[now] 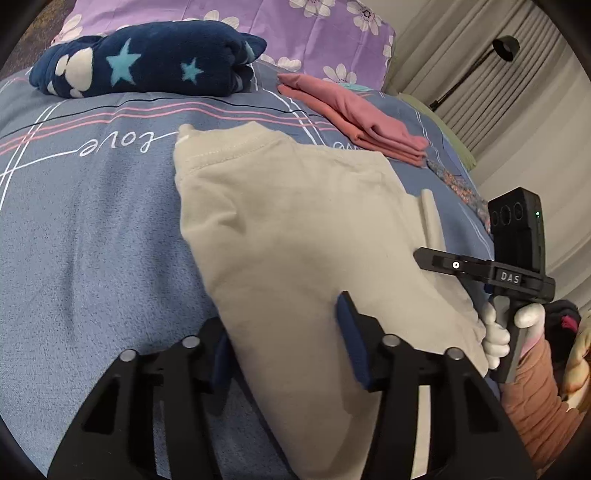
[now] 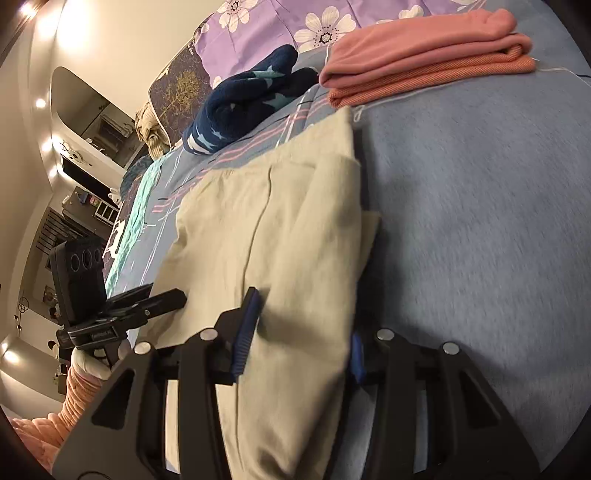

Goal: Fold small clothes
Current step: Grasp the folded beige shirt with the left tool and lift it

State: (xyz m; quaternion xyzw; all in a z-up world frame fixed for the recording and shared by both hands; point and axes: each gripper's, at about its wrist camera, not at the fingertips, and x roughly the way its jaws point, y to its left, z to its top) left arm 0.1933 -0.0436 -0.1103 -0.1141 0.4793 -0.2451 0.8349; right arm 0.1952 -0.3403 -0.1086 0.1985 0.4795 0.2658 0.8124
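A beige folded garment [image 1: 295,229] lies flat on the blue bedspread [image 1: 92,229]. My left gripper [image 1: 282,314] straddles its near left edge. The blue pads stand apart and do not press the cloth, so it is open. The right gripper [image 1: 424,256] comes in from the right, held by a white-gloved hand [image 1: 495,332]. In the right wrist view my right gripper [image 2: 303,317] spans the beige garment's [image 2: 280,229] near right edge, one finger over the cloth and one at its border, open. The left gripper [image 2: 173,297] shows at the left.
A folded pink garment [image 1: 365,122] and a rolled navy star-print piece [image 1: 147,59] lie farther back, before a purple flowered pillow [image 1: 314,29]. A floor lamp [image 1: 506,48] and curtains stand at the right. The bed's left edge and shelves [image 2: 85,177] show in the right wrist view.
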